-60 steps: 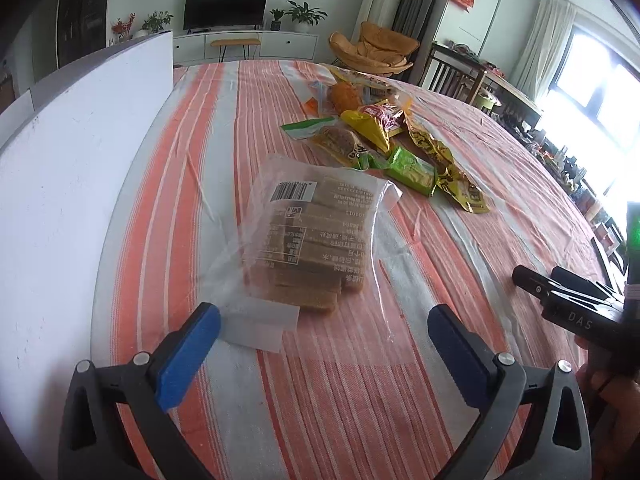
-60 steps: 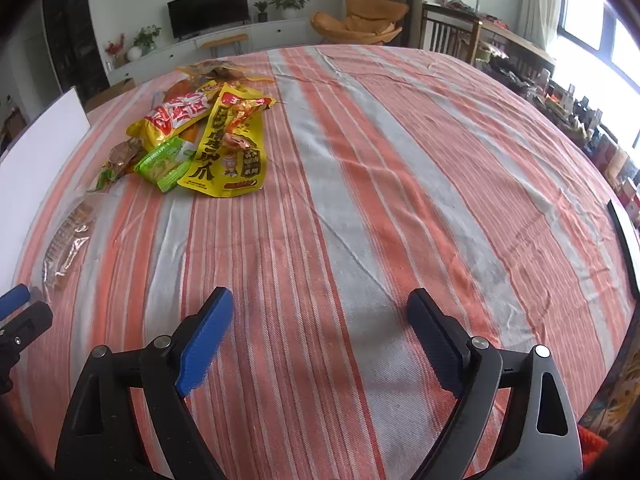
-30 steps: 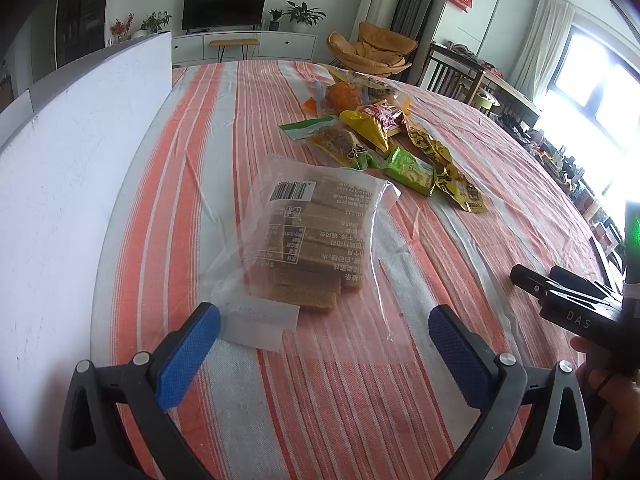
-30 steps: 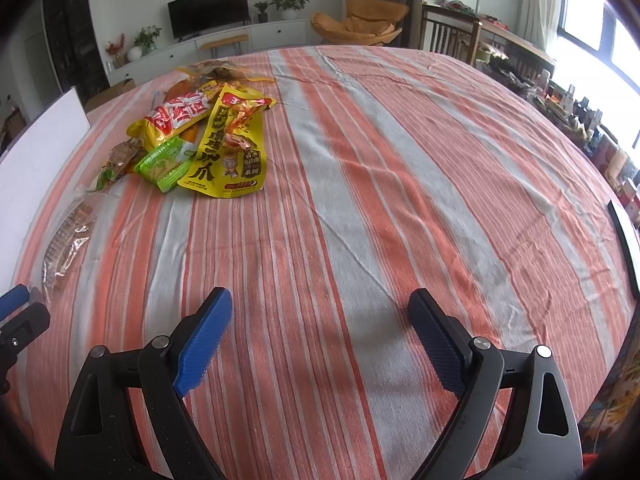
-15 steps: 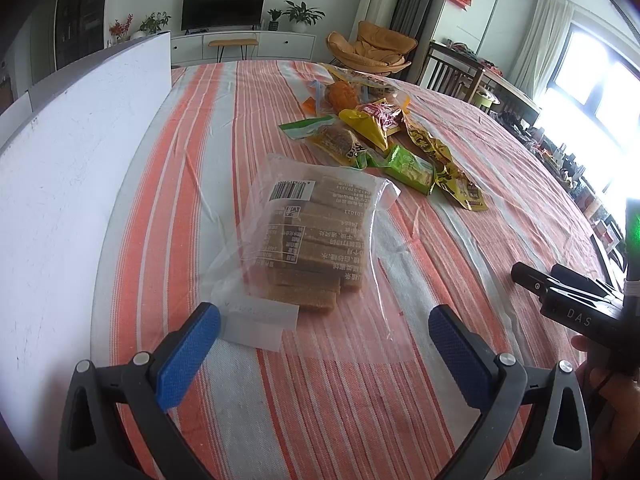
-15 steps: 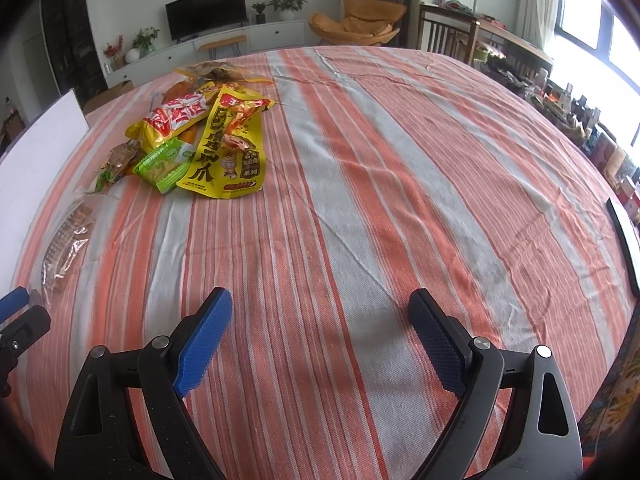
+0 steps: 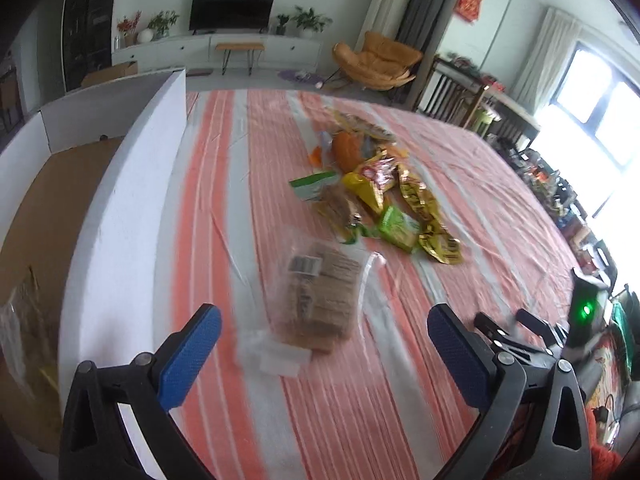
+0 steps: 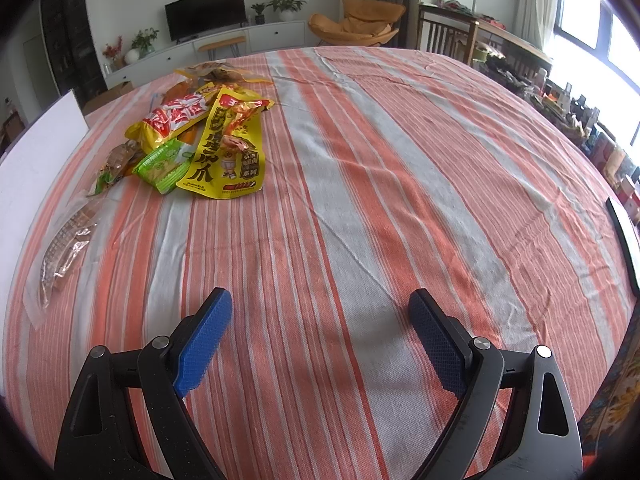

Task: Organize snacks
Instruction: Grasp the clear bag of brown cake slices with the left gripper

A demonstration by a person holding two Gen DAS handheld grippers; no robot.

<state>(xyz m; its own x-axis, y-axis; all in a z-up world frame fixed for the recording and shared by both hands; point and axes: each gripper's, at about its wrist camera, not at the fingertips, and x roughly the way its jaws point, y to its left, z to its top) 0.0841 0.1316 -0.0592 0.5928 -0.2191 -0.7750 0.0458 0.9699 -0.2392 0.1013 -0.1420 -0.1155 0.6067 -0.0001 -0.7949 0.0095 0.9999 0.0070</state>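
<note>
A clear bag of brown biscuits [image 7: 320, 300] lies on the striped tablecloth just beyond my left gripper [image 7: 320, 352], which is open and holds nothing. Farther off sits a pile of snack packets [image 7: 380, 196], yellow, green and orange. In the right wrist view the same pile [image 8: 200, 136] is at the far left, with a big yellow packet [image 8: 232, 152] on its near side, and the biscuit bag [image 8: 64, 248] lies at the left edge. My right gripper [image 8: 320, 340] is open over bare cloth, well apart from the snacks.
A white-walled cardboard box [image 7: 120, 216] stands along the table's left side, with a clear wrapper [image 7: 20, 320] inside it. The other gripper's black body [image 7: 520, 328] shows at the right of the left wrist view. A dark tablet edge [image 8: 624, 240] lies far right.
My left gripper has risen and pulled back, so the box's inside now shows and the biscuit bag looks smaller. The right gripper has barely moved. Both stay open.
</note>
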